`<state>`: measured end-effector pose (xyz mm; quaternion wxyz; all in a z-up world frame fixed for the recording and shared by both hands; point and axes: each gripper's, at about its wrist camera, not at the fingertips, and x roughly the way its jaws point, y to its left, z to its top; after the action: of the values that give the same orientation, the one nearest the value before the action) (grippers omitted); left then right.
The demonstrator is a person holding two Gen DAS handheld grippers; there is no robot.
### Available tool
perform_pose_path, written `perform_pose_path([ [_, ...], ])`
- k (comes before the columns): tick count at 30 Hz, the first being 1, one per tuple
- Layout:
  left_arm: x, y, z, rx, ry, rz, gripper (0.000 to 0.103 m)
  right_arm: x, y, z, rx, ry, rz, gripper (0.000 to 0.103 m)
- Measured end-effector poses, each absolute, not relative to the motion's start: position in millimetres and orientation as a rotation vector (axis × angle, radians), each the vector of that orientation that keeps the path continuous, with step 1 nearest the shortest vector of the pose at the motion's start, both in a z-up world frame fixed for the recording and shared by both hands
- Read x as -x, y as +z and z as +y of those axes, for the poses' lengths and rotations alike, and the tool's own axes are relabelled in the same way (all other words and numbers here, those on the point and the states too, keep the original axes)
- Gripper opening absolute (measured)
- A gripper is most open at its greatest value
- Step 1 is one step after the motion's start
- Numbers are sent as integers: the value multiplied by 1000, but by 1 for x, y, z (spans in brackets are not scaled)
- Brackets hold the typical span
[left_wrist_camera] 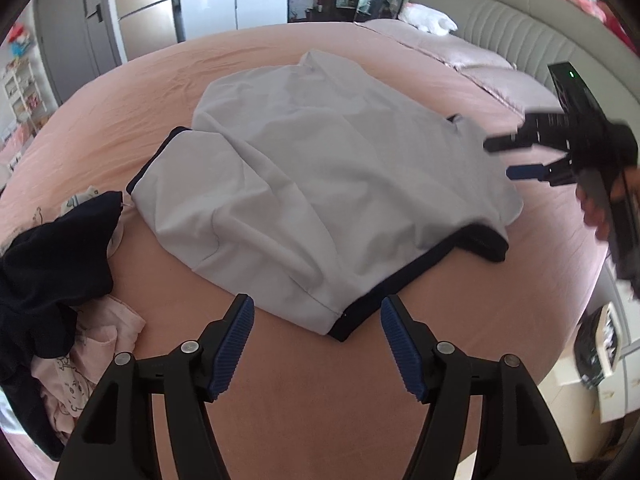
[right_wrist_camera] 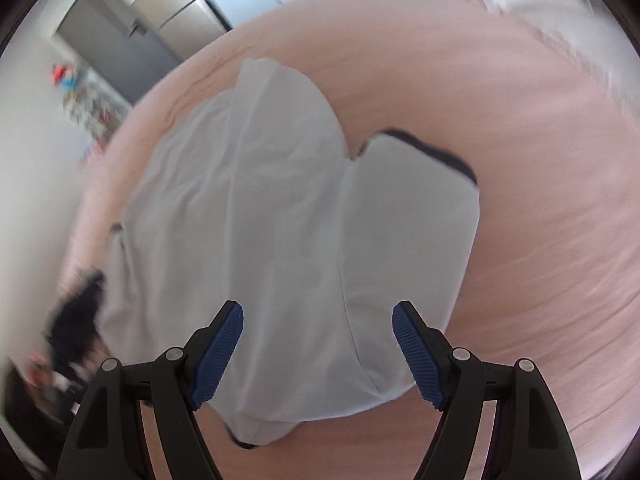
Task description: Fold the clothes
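Pink bed sheet (left_wrist_camera: 320, 400) carries a light grey, navy-trimmed cotton shirt (left_wrist_camera: 320, 184), seemingly part-folded. Left tool (left_wrist_camera: 316, 344) and right tool (right_wrist_camera: 318, 350) gape wide, empty. Next fold requires gripping a hem edge.

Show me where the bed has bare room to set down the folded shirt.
Bare pink sheet lies between the left gripper and the white shirt, and beyond the shirt toward the pillows. The dark and pink clothes pile crowds the left.
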<state>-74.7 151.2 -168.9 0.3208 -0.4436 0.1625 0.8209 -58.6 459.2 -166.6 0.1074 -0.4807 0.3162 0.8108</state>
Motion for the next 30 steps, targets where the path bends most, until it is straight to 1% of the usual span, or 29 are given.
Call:
perform_pose_path([
  [3,73,-175,154,1157,2146,462,64,56,-180,486,1412,2340,1223,77],
  [5,74,-179,155,1170,2130,454,64,52,-181,501,1383,2326,1238,77],
  [11,78,-190,157,1193,2140,425,64,49,-193,522,1399,2273,1144,77],
  [16,81,-193,159,1200,2135,410,64,54,-198,523,1358,2293,1218,77],
  [19,81,-195,162,1206,2134,420,64,67,-199,514,1383,2305,1180,77],
  [23,80,-197,167,1212,2117,425,64,85,-196,501,1439,2330,1051,77],
  [27,78,-206,173,1210,2119,475,64,98,-195,489,1510,2341,911,78],
  [30,76,-208,174,1179,2117,488,64,101,-190,480,1500,2360,820,76],
])
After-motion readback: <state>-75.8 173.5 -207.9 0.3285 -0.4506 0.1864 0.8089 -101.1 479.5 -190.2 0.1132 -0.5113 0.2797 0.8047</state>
